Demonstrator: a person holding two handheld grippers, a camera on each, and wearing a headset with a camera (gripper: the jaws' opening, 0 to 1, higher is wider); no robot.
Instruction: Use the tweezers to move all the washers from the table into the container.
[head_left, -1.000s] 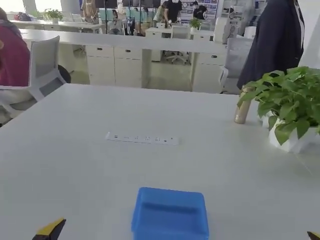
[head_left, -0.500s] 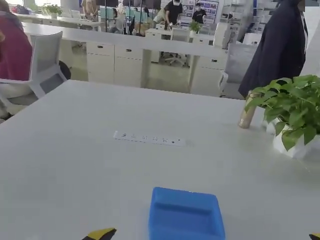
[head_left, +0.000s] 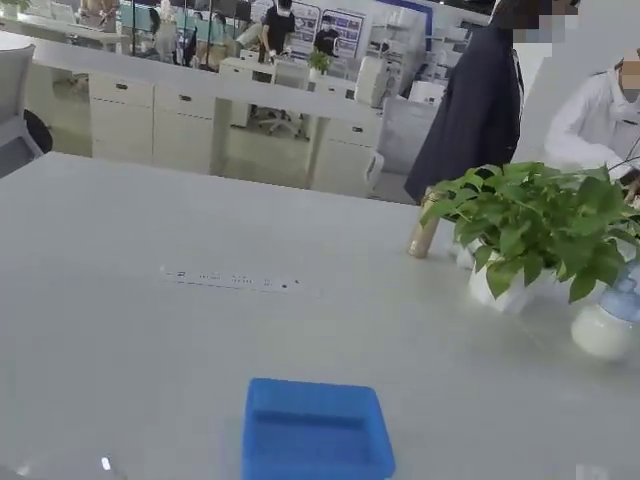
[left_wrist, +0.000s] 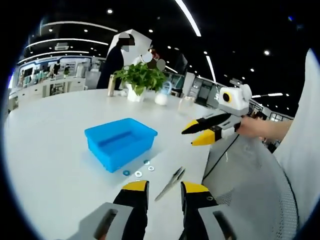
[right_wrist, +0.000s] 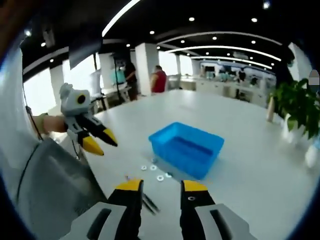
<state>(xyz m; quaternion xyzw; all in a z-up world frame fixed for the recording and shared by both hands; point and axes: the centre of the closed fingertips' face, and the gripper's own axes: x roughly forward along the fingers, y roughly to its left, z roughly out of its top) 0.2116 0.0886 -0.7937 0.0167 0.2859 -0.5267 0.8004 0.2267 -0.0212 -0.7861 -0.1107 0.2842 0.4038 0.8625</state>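
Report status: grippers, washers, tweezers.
Open, empty: left gripper, right gripper. Several washers on table beside blue container. Unheld tweezers on table nearby. Path looks clear.

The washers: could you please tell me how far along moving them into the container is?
Nothing looks done: several washers lie on the table beside the blue container, with none visible inside it. Nothing is in hand: the left gripper and right gripper are open and empty, and the tweezers lie on the table. Every washer remains.
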